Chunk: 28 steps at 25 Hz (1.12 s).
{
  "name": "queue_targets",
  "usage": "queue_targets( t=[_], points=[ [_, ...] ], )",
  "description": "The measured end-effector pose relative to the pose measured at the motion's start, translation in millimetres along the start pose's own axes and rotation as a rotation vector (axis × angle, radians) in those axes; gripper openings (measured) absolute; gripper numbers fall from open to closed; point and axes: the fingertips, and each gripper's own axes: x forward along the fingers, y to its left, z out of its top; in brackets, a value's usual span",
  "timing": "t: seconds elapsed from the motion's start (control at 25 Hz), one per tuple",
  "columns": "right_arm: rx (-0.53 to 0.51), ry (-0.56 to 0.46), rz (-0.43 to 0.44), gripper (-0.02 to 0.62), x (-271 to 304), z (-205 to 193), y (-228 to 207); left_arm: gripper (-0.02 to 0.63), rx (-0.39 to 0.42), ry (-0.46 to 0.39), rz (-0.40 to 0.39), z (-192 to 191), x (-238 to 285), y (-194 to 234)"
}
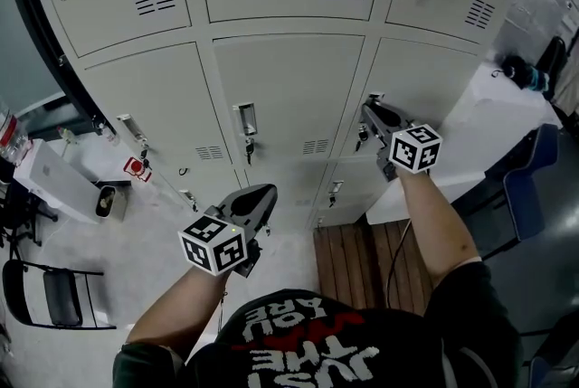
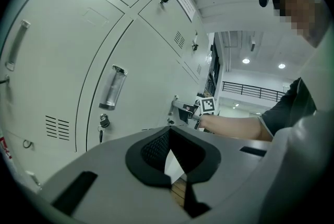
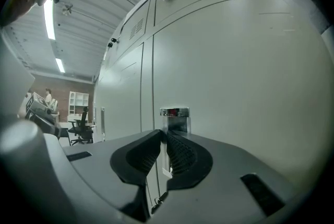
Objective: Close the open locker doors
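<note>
Lockers [image 1: 289, 79] being faced;
right hand-held gripper [image 3: 163, 137] hovering at handle [image 3: 175, 112], narrowly apart; left hand-held gripper [image 2: 168, 132] hanging closed, empty.

"Which door is by the right gripper [image 1: 373, 111]?"

"The middle-row right locker door [image 1: 434, 79]. It's pale grey metal, and its chrome handle [image 3: 175, 118] sits straight ahead, just beyond the gripper's tips. It looks flush with its neighbour, with the seam just left of the gripper."

"And by the left gripper [image 1: 262, 194]?"

"The centre door [image 1: 289, 88] stands ahead and above it, flush, with a key [image 1: 249, 146] hanging under its own handle. I can't tell whether the leftmost doors are ajar."
</note>
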Motion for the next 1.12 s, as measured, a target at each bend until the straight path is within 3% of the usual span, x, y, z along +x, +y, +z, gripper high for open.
queue_targets(
  t=[0.56, 0.8, 1.12],
  points=[
    [0.118, -0.047, -0.039, 0.069, -7, -12, -6, 0.003, -0.008, 0.014, -0.016, -7, 5, -4],
    [0.188, -0.05, -0.103, 0.067, -29, -25, -22, 0.003, -0.006, 0.006, -0.024, -4, 6, -7],
    [0.179, -0.035, -0.109, 0.067, -61, -26, -15, 0.003, -0.007, -0.006, -0.031, 0, 9, -10]
  ],
)
